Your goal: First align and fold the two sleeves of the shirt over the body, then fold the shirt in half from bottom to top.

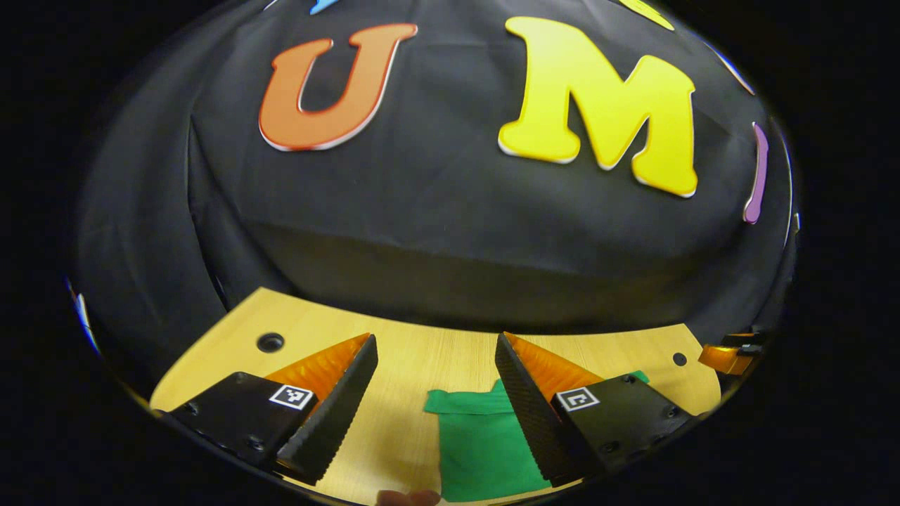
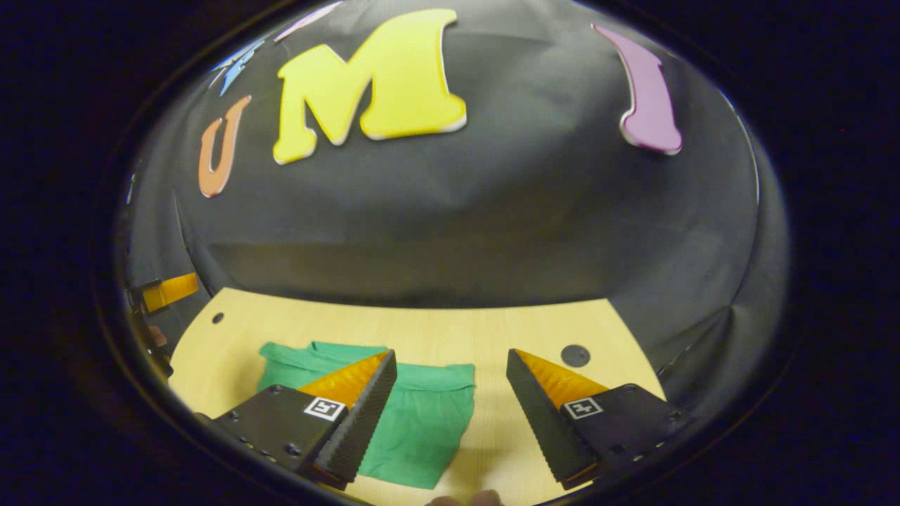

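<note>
We see the green cotton shirt lying compact on the pale wooden bench, apparently folded already; left claw and right claw hover released, so we judge only checking remains.

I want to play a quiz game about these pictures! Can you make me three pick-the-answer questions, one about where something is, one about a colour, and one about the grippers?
1. Where does the green cloth shirt lie?
A. on the light wooden table
B. on the floor
C. hanging on the wall

2. What colour is the shirt?
A. red
B. green
C. white

3. How do the left gripper and right gripper stand?
A. both open
B. both shut on the shirt
C. one shut on a sleeve

Answers: 1 A, it lies flat on the wood. 2 B, plainly green. 3 A, a wide gap shows between each pair of fingers.
</note>
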### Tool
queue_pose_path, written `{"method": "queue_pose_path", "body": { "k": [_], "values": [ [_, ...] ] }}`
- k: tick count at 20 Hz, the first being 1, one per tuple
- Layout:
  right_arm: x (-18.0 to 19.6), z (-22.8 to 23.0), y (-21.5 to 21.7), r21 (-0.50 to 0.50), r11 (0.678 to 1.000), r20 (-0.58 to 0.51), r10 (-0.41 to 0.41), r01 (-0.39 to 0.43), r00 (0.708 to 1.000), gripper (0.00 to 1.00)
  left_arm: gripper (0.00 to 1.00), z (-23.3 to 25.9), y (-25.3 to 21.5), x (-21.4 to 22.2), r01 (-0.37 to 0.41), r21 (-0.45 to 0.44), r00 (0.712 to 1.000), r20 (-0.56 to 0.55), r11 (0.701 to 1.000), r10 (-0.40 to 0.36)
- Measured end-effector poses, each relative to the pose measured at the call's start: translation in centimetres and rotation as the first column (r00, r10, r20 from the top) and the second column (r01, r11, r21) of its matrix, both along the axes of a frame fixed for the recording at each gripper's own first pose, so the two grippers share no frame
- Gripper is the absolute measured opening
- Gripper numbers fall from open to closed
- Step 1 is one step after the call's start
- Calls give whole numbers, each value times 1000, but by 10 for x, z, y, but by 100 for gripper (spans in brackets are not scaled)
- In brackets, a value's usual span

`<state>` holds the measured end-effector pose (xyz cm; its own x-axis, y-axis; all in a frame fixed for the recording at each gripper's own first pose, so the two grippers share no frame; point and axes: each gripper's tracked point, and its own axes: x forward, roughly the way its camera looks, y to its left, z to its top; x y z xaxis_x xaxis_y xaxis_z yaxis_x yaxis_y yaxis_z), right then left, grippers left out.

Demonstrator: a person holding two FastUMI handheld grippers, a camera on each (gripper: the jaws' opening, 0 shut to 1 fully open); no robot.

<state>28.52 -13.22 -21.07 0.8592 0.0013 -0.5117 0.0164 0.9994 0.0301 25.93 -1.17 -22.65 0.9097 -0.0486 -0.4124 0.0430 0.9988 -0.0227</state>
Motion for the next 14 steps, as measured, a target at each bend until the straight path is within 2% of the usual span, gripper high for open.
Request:
{"method": "queue_pose_path", "body": {
  "k": [1,2,4,6,8,12,14],
  "values": [
    [-12,27,5,-1,1000,44,1,-1,999,96,100,30,2,-12,0,8,999,44,1000,0],
    [-40,76,16,-27,1000,126,14,-11,992,96,100,75,-10,-45,2,20,993,121,1000,-4],
    [-70,115,32,-54,998,195,34,-24,980,96,100,107,-14,-72,-11,36,986,165,999,5],
    [-100,149,51,-50,998,251,42,-31,967,93,100,141,-23,-105,11,17,981,195,1000,-14],
    [-130,174,64,-39,999,300,34,-23,953,97,100,165,-24,-137,20,-10,975,221,1000,-17],
    [-196,203,78,-57,998,377,26,-4,926,94,100,180,-29,-195,22,-65,971,239,998,-6],
    [-224,207,86,-57,998,410,25,-2,912,96,100,187,-31,-218,42,-73,964,264,996,-21]
  ]
}}
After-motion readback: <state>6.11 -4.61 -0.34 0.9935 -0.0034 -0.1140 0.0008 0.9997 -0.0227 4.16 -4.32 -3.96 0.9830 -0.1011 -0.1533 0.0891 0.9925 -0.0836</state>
